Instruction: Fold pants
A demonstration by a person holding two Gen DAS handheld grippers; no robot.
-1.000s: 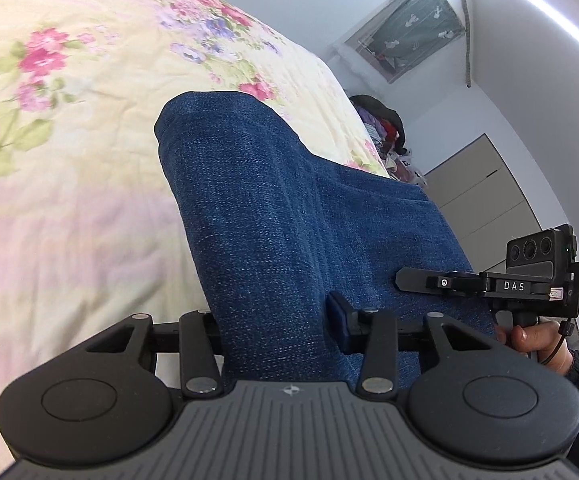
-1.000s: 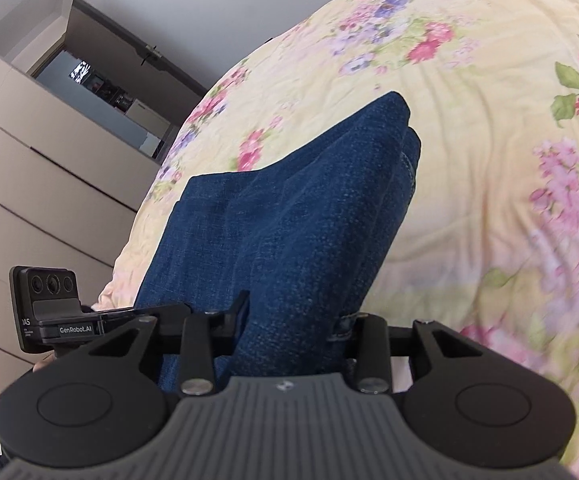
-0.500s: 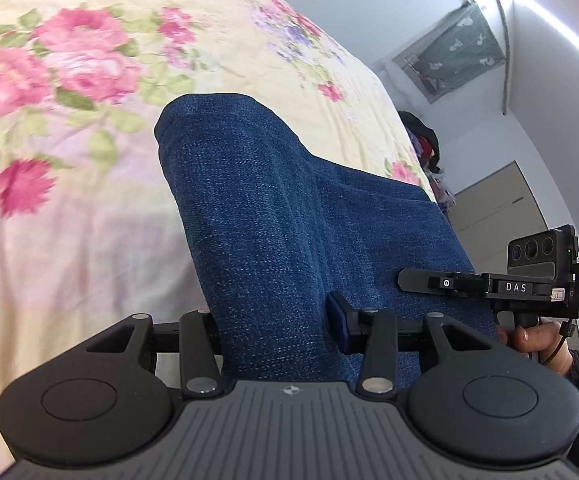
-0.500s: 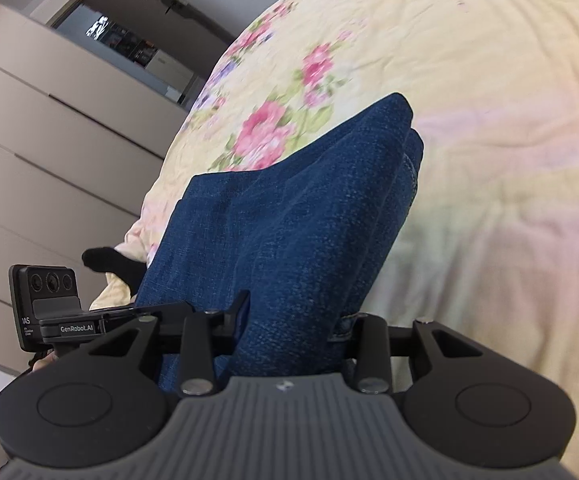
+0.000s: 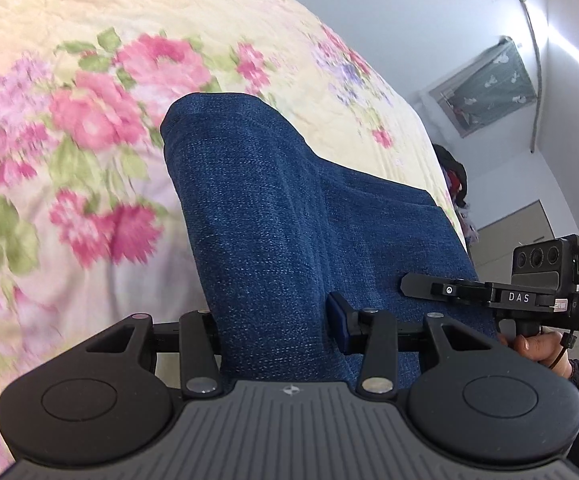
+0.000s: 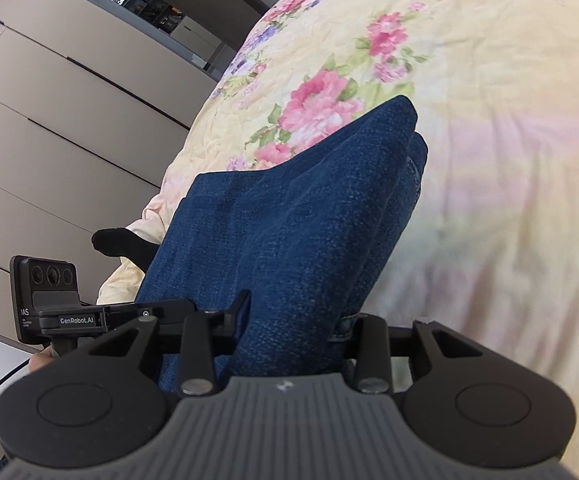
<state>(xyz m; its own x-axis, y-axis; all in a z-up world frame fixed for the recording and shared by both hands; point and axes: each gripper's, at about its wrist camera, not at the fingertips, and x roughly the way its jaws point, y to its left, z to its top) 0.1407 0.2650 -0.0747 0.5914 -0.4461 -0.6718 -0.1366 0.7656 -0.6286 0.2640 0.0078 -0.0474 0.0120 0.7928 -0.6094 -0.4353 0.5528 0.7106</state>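
Both tools are clamped on the same blue denim pants, and what has changed over the last second is the background rather than the grip.

From the left wrist, your left tool holds a thick bunch of the pants between its fingers, exactly as it did a second ago. The floral bedspread behind is now blurred and its pink flowers have slid across the frame, so you are carrying the cloth over the bed. I judge this as the fold being swept over, not yet laid down. This view alone shows your right hand under its tool, a curtained window and a dark heap of clothes past the bed edge.

From the right wrist, your right tool grips the other end of the pants, with a stitched seam pinched at its right finger. Only here do you see the doubled layers at the far tip, a black sock on the bed edge, and the wardrobe. The left tool's finger shows side-on against the denim.
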